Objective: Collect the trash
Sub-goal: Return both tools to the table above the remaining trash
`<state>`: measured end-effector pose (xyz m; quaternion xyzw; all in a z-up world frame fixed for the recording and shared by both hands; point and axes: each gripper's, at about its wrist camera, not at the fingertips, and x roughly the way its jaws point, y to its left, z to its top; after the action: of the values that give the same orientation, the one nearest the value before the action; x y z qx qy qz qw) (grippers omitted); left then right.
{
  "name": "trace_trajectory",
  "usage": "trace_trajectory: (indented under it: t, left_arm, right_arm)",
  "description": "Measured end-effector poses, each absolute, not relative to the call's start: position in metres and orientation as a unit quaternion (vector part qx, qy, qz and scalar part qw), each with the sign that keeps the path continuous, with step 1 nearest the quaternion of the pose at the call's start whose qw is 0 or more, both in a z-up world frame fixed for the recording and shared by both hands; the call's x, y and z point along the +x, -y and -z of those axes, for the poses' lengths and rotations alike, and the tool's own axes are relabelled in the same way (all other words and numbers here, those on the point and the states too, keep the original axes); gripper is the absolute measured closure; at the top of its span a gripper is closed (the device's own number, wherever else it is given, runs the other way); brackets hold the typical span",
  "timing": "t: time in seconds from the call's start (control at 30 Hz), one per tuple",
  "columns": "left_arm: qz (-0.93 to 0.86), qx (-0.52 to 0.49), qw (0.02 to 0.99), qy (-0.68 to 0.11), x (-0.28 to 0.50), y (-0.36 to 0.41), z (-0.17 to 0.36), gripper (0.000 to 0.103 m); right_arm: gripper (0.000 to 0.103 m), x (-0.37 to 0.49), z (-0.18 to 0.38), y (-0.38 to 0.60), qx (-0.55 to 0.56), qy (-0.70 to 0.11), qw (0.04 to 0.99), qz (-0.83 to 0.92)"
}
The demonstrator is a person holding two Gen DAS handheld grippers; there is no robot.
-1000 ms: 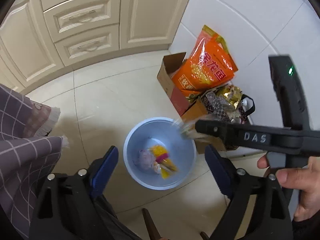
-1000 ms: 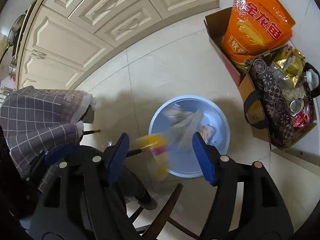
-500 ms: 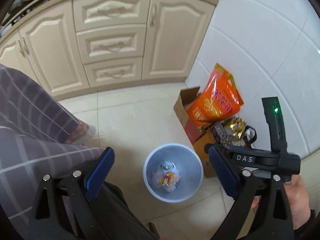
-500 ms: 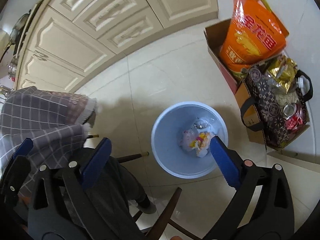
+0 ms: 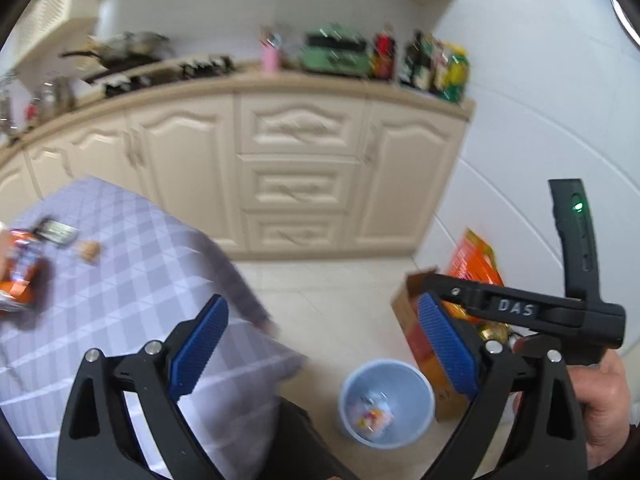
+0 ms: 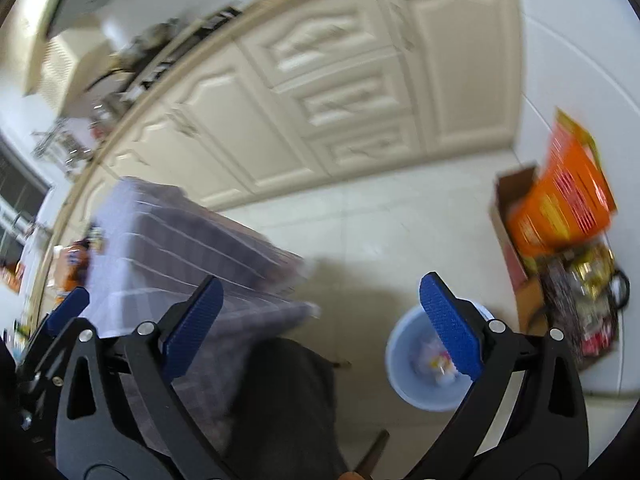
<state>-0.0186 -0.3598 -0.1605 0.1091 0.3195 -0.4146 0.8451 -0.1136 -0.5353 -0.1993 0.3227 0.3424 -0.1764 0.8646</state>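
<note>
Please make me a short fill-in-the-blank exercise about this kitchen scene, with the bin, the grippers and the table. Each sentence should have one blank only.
1. The pale blue bin stands on the tiled ____.
2. The pads of the left gripper and of the right gripper are ____ in colour.
3. Between the jaws of both grippers there is ____.
4. The checked tablecloth still carries an ____ snack packet near its left edge.

Missing words: floor; blue; nothing; orange

Countertop items (image 5: 352, 54) motion-blurred, unreadable; bin (image 6: 404, 376) partly hidden behind right gripper (image 6: 320, 320) (contents too small to ID).
</note>
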Motion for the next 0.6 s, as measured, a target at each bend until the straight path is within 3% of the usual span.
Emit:
trace_trajectory:
  t: [0.3, 0.6]
  left_arm:
    - [0.315, 0.052, 0.910, -0.263, 0.023, 0.246, 0.098, 0.008]
    - [0.211, 0.013, 0.948, -0.238, 0.050, 0.139, 0.078, 0.008]
  right_arm:
    - [0.006, -0.041, 0.116, 0.448, 0.242, -0.298, 0.920, 0.082]
    - [0.006, 0.009, 0.081, 0.365, 0.172, -0.284, 0.943, 0.021]
